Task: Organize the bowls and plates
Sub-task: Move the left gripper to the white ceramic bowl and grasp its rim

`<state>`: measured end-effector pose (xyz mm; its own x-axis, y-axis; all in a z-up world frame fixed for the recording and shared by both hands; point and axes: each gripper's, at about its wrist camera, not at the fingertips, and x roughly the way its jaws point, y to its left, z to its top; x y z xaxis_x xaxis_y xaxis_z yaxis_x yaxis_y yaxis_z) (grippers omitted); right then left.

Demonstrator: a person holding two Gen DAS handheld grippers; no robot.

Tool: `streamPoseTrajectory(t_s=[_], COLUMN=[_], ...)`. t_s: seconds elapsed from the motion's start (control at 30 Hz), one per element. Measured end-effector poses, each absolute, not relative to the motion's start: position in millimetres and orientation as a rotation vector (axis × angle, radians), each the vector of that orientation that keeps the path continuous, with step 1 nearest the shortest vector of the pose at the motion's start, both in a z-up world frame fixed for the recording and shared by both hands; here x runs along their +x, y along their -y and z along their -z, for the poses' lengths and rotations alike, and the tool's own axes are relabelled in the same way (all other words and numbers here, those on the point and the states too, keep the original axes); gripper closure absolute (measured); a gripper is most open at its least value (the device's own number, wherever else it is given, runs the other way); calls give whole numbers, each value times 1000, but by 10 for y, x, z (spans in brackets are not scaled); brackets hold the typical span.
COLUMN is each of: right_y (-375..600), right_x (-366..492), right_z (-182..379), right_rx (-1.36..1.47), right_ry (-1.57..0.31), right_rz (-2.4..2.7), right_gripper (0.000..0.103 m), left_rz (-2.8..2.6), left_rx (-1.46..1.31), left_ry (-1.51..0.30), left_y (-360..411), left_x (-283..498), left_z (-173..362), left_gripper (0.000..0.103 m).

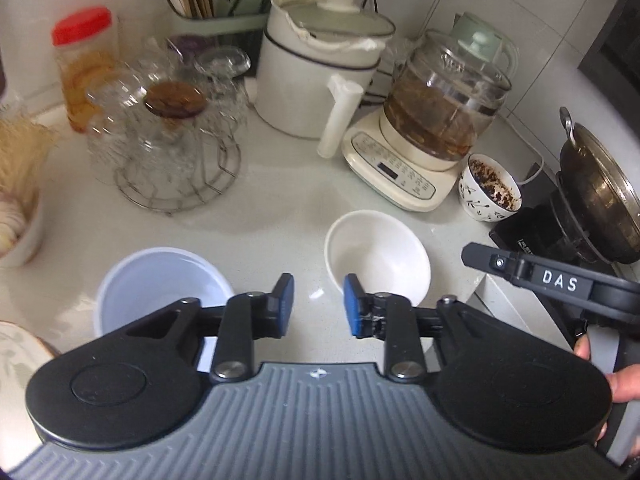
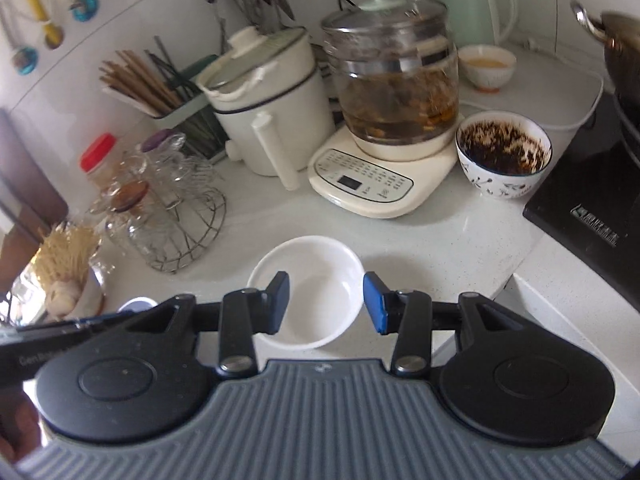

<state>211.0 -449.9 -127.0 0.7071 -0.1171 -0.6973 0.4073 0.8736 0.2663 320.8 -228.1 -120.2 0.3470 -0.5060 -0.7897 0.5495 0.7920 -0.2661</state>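
Observation:
An empty white bowl [image 1: 380,256] stands upright on the white counter [image 1: 280,216]. To its left is a pale blue bowl [image 1: 160,280], also empty. My left gripper [image 1: 318,304] hovers open over the bare counter between these two bowls, holding nothing. In the right wrist view, my right gripper [image 2: 326,304] is open above the white bowl [image 2: 316,268]. Its left fingertip is over the bowl's inside and its right fingertip is just past the right rim, with no pad pressing. A patterned bowl [image 2: 502,156] caked with dark residue sits by the stove. A patterned plate's edge [image 1: 16,356] shows at the lower left.
Behind the bowls are a glass kettle on a cream base [image 2: 388,104], a white pot with a handle [image 2: 264,108] and a wire rack of glasses [image 1: 168,132]. A black stove [image 2: 592,200] with a wok is at the right. The counter edge drops off at the lower right.

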Motion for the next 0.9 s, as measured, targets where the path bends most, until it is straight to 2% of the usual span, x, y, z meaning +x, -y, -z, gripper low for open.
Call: streamPoseTrajectory(t_s=[0.13,0.2,0.23,0.53,0.63,0.7,0.9], right_y=[4678,4760,4809,5017,5018,5027,5083], right_x=[2263,2327,2362,2595,2649,2698,2765], right_z=[1407,1484,1527,1905,1982,2025,2120], right_rx=[464,487,504,650,648,640,648], right_ry=[-776,-794,-801,-897,-915,-934,-967], right_rz=[314,322,315,240,227,217,179], right_gripper=[59,44,42,43,45,53,69], left_rz=[667,668,665,645,640,633,616], left_rx=[74,54,47,15,24,16,14], left_ry=[-1052,-1085,-1097,-1180,-1192,-1204,-1239], left_y=[2454,2502,2539,2785,2852,2884,2979], left_x=[3330,3419,3461,3706,3736,3766,3819], left_z=[1366,1442,1478,1718,1796,1857,1991], left_gripper=[61,60,60,58,59,59,60])
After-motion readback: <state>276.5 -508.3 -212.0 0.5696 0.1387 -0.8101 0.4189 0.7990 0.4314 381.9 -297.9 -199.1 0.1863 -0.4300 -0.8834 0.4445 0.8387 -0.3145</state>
